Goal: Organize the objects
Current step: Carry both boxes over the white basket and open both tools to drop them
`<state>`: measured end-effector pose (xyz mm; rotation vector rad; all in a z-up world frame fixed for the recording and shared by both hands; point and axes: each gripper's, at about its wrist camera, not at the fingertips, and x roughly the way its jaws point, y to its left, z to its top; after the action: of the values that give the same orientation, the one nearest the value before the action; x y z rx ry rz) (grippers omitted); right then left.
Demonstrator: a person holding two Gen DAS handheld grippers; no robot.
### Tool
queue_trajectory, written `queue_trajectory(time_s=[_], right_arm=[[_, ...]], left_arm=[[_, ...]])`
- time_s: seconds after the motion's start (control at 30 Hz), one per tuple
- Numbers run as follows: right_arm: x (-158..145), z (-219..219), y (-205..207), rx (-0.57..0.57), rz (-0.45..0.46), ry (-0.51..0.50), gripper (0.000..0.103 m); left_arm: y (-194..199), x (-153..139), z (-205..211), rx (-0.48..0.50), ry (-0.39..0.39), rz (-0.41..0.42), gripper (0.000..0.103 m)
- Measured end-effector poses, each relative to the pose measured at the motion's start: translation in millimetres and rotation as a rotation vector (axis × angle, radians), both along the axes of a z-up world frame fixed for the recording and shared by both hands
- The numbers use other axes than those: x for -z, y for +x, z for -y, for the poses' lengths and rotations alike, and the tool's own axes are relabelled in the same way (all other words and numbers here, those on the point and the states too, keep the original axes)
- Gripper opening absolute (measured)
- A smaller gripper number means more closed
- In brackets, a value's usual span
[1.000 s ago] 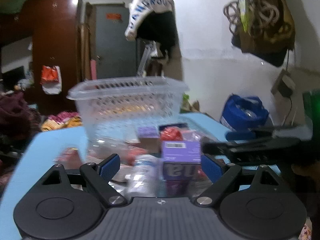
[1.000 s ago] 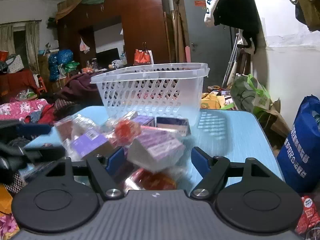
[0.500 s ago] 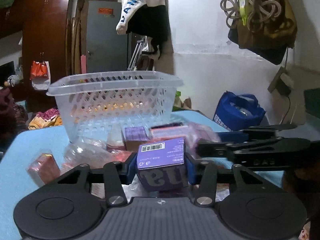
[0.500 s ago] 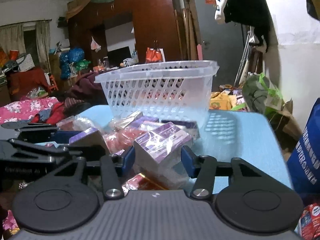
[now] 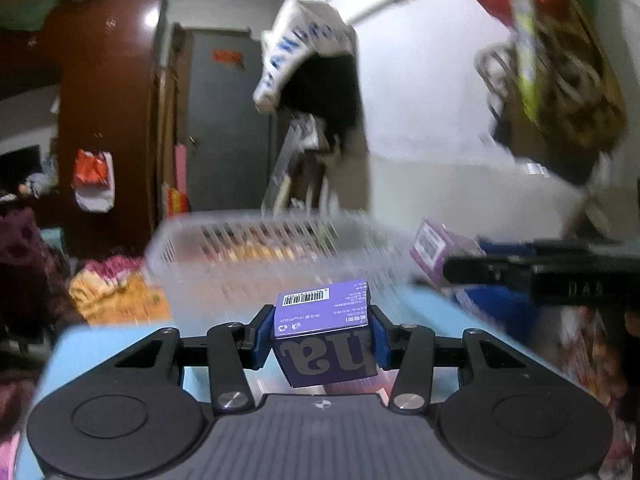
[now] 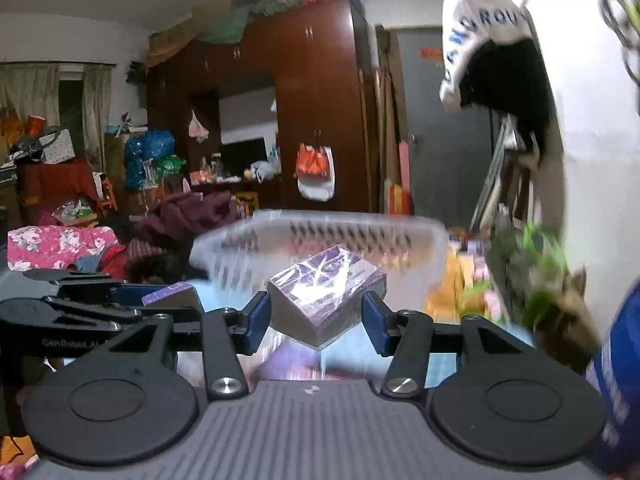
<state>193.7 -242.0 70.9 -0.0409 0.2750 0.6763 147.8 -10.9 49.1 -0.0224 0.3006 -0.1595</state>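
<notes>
Both tongs are raised above the blue worktop. The left tongs clamp a purple barcoded box; the right tongs grip a film-wrapped purple box. A blurred white basket stands beyond them.

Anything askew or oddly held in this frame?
Yes. The right gripper holds its wrapped box corner-down, twisted between the fingers. The left gripper grips its purple box more squarely, only slightly tilted.
</notes>
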Motion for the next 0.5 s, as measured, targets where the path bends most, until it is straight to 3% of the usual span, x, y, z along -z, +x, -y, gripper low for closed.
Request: queue_trajectory(time_s=[0.1, 0.23, 0.27, 0.3, 0.33, 0.37, 0.43, 0.5], right_arm=[[-19, -24, 38, 0.021, 0.007, -0.035, 0.054], [-19, -46, 90, 0.04, -0.06, -0.084, 0.054], [-16, -50, 97, 0.046, -0.07, -0.099, 0.056], [-13, -52, 100, 0.048, -0.075, -0.104, 0.057], [-10, -54, 103, 0.052, -0.076, -0.111, 0.061], [-7, -55, 104, 0.055, -0.079, -0.123, 0.07], [-3, -50, 95, 0.078, -0.068, -0.122, 0.088], [0, -33, 74, 0.075, -0.052, -0.091, 0.095]], left_arm=[[45, -29, -16, -0.051, -0.011, 0.006, 0.052], [114, -39, -29, -0.111, -0.013, -0.072, 0.052], [125, -37, -29, -0.117, -0.014, -0.085, 0.055], [134, -34, -31, -0.117, -0.017, -0.096, 0.07], [140, -30, -32, -0.113, -0.015, -0.109, 0.079], [141, -27, -34, -0.114, -0.015, -0.112, 0.087], [130, -22, -39, -0.116, 0.005, -0.098, 0.087], [101, -17, -47, -0.126, 0.021, -0.079, 0.087]])
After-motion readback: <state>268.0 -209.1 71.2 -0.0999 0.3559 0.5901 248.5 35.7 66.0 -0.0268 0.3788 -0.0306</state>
